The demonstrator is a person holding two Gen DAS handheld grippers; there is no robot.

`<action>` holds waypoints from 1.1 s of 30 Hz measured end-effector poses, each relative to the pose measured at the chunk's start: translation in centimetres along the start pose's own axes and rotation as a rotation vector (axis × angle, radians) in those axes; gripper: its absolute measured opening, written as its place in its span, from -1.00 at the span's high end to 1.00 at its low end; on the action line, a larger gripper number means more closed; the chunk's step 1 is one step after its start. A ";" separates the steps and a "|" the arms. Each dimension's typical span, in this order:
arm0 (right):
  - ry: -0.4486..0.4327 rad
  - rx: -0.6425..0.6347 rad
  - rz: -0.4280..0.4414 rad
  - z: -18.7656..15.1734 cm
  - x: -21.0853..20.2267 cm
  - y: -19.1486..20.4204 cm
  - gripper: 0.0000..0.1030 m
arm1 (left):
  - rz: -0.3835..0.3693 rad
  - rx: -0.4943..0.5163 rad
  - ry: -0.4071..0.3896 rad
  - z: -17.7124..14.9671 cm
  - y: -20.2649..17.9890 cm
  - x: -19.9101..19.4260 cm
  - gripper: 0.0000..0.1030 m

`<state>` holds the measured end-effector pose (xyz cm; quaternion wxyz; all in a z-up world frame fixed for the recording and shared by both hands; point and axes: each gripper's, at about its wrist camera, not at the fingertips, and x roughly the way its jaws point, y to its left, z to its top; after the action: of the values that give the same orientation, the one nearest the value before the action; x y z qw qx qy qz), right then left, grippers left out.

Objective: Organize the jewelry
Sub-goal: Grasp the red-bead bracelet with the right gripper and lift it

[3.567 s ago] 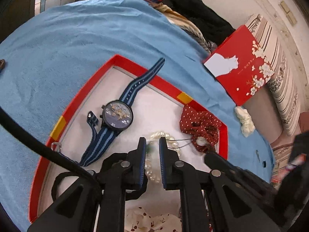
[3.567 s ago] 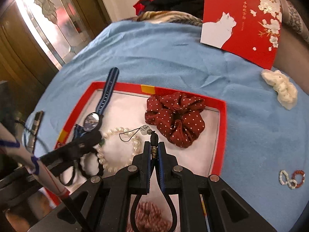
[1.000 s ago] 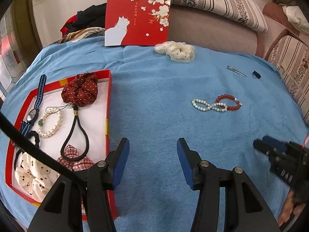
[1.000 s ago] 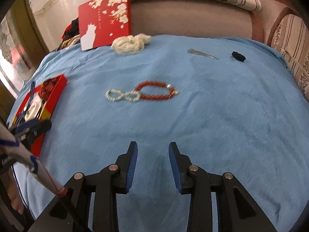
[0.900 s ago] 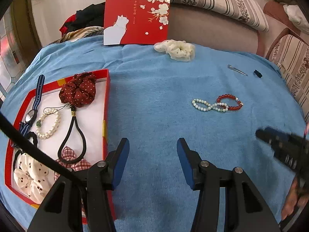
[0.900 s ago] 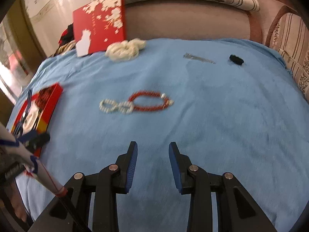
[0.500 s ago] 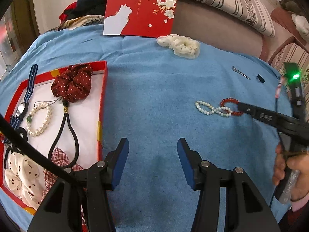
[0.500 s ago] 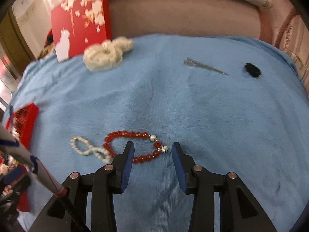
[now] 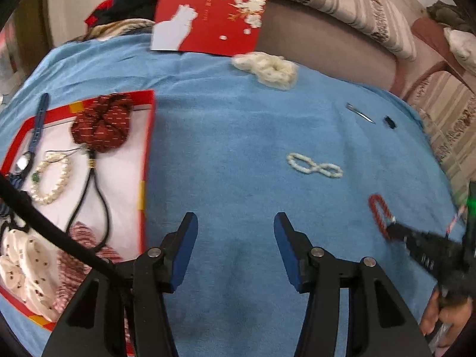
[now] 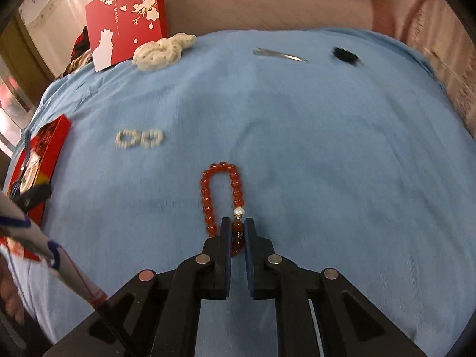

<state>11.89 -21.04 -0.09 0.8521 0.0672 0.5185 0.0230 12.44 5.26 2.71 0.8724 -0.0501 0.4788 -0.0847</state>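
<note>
The right gripper [image 10: 237,232] is clamped on the red bead bracelet [image 10: 221,190], pinching the strand near its white bead so the loop trails free over the blue cloth [image 10: 312,136], well right of the red tray [image 9: 148,136]. The left gripper [image 9: 233,238] hangs empty beside that tray, jaws spread wide. The white bead bracelet [image 9: 314,165] lies between tray and red bracelet, apparently ungathered.

3 bracelets [image 9: 314,166], 4 scrunchies [image 9: 102,126], 1 watch [image 9: 25,160]
</note>
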 end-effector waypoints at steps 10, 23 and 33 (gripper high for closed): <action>-0.002 0.150 0.126 0.4 0.0 -3.5 0.80 | -0.076 -0.050 0.123 3.7 -3.8 5.0 -0.07; 0.019 0.137 0.144 0.9 0.3 -4.1 0.74 | -0.126 0.033 0.161 6.3 -9.6 7.1 1.00; 0.008 0.206 0.170 0.4 0.0 -4.8 0.38 | -0.068 0.106 0.100 3.5 -8.4 3.0 0.98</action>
<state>12.04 -25.87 -0.57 0.8337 0.1981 0.5138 0.0421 16.14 -3.54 3.48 0.8455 -0.0157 0.5146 -0.1418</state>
